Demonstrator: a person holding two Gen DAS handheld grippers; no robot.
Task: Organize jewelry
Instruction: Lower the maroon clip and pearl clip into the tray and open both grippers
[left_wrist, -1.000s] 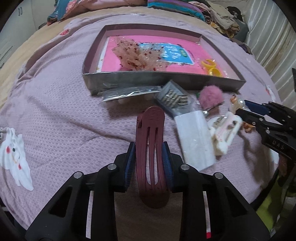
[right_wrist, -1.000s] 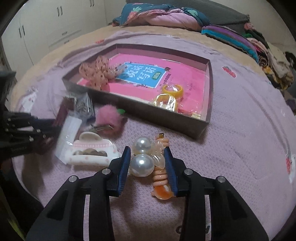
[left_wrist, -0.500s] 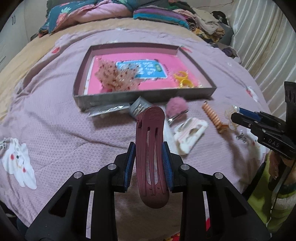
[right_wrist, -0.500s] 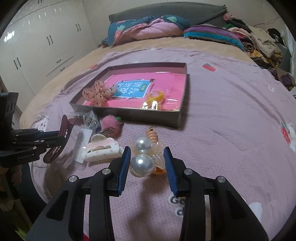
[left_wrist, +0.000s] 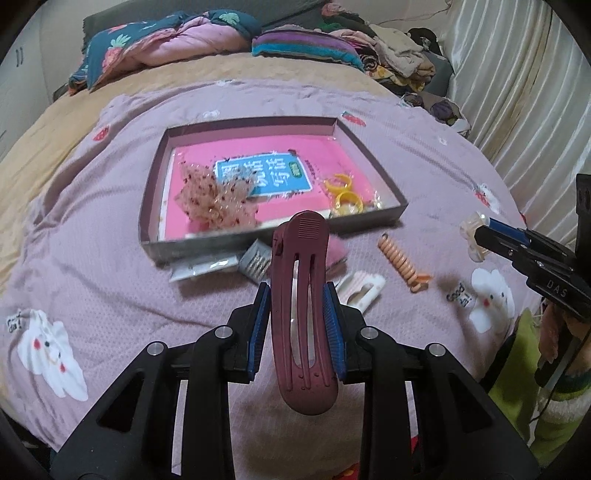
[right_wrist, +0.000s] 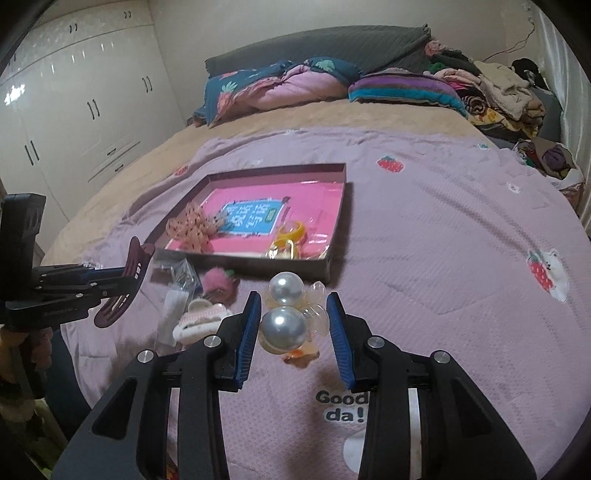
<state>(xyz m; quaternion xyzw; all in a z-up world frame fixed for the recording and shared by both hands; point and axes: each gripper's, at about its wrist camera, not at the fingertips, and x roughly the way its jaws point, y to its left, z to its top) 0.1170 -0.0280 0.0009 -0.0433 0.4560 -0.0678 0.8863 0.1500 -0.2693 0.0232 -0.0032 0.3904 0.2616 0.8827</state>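
Observation:
My left gripper (left_wrist: 297, 325) is shut on a long maroon hair clip (left_wrist: 302, 310) and holds it upright above the bed; it also shows in the right wrist view (right_wrist: 122, 284). My right gripper (right_wrist: 293, 328) is shut on a clear hair clip with two large pearls (right_wrist: 286, 314), held above the blanket. A shallow dark box (left_wrist: 380, 218) with a pink lining lies ahead; it holds a beige spotted scrunchie (left_wrist: 214, 195) and yellow rings (left_wrist: 345, 192). On the blanket lie an orange spiral hair tie (left_wrist: 400, 264), a white claw clip (right_wrist: 201, 319), a pink pompom clip (right_wrist: 216, 278) and small plastic packets (left_wrist: 229, 264).
The lilac blanket (right_wrist: 443, 240) covers a bed with folded quilts (right_wrist: 280, 88) and piled clothes (right_wrist: 495, 88) at its head. White wardrobes (right_wrist: 74, 110) stand at the left, a curtain (left_wrist: 524, 92) at the right.
Both grippers have risen and pulled back from the box with their clips still held. The orange spiral tie, once beside the pearl clip, now lies apart on the blanket.

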